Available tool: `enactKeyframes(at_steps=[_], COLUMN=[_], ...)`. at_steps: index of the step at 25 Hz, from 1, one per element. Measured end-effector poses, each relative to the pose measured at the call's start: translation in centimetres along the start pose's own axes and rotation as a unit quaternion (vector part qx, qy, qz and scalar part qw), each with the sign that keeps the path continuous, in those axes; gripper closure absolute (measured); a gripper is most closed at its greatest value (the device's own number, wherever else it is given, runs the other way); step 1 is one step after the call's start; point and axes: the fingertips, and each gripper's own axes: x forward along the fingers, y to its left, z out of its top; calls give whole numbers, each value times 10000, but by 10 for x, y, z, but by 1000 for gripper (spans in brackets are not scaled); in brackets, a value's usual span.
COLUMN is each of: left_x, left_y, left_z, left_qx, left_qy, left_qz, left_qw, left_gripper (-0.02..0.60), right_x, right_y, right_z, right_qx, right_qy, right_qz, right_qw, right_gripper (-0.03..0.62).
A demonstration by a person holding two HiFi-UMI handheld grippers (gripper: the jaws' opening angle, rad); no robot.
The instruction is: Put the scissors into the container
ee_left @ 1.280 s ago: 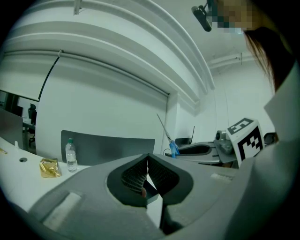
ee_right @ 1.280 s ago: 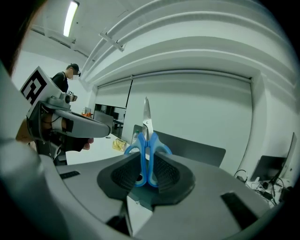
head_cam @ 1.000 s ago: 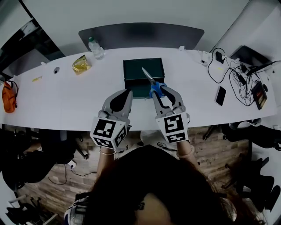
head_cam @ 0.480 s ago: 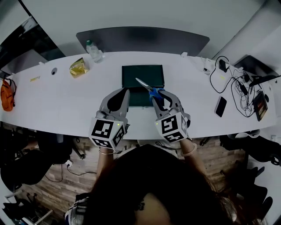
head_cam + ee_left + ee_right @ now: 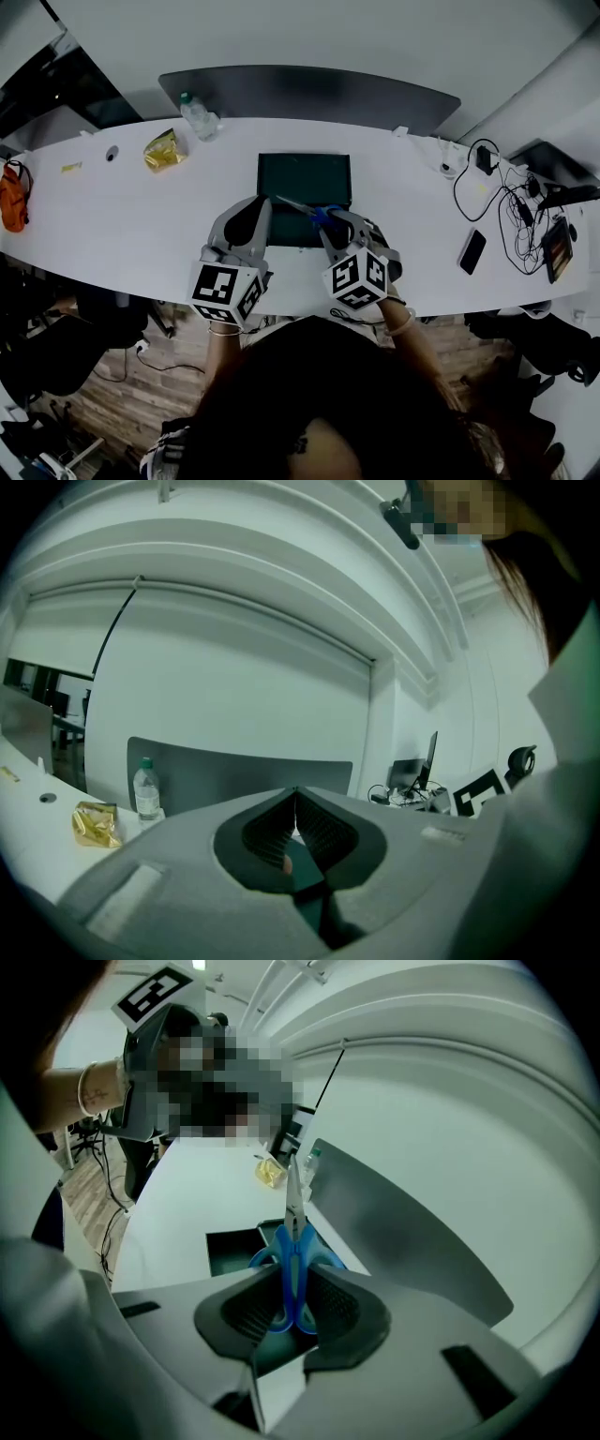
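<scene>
The dark green container [image 5: 304, 178] lies on the white table [image 5: 112, 225] just beyond both grippers. My right gripper [image 5: 330, 217] is shut on the blue handles of the scissors [image 5: 317, 216]. Their metal blades point left and away, over the container's near half. In the right gripper view the scissors [image 5: 292, 1260] stand upright between the pads, with the container [image 5: 232, 1249] below them. My left gripper [image 5: 260, 201] hovers at the container's near left corner. In the left gripper view its jaws [image 5: 295, 791] meet at the tips with nothing in them.
A water bottle [image 5: 199, 114] and a yellow packet [image 5: 161, 150] sit at the back left. A phone [image 5: 471, 250] and tangled cables [image 5: 511, 192] lie on the right. An orange bag [image 5: 11, 199] hangs at the far left. A grey chair back [image 5: 309, 92] stands behind the table.
The right gripper has drawn nearer and tipped the scissors down to the left, so the blades lie flatter over the container. The left gripper has barely moved.
</scene>
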Motion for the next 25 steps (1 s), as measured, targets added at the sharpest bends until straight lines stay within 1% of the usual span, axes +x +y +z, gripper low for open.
enactKeyframes(at_steps=[4,8,15,20,25], left_x=[12,23,31,34,40], left_y=[8,15,33,43,46], left_z=[-3,-11,-20,-29,-37], left_qx=[-48,-115,-228,-297,-310], left_qy=[3,52,88,161,264], left_qz=[69,154,400,506,525], left_qw=[10000,9998,9989,9981,9978], left_gripper=[568,568,568,568,568], right_x=[23,47,80,98,113], right_y=[4,14,33,41,46], right_z=[-16,-33,-55,-64,-71], right_qx=[-265,-553,-782,-848,-922], right_qy=[281,610,1025,1284,1490], right_qz=[288,591,1084,1211,1330], right_qw=[9988,9949,9857,9806,9755], right_gripper=[503,503,503,503,503])
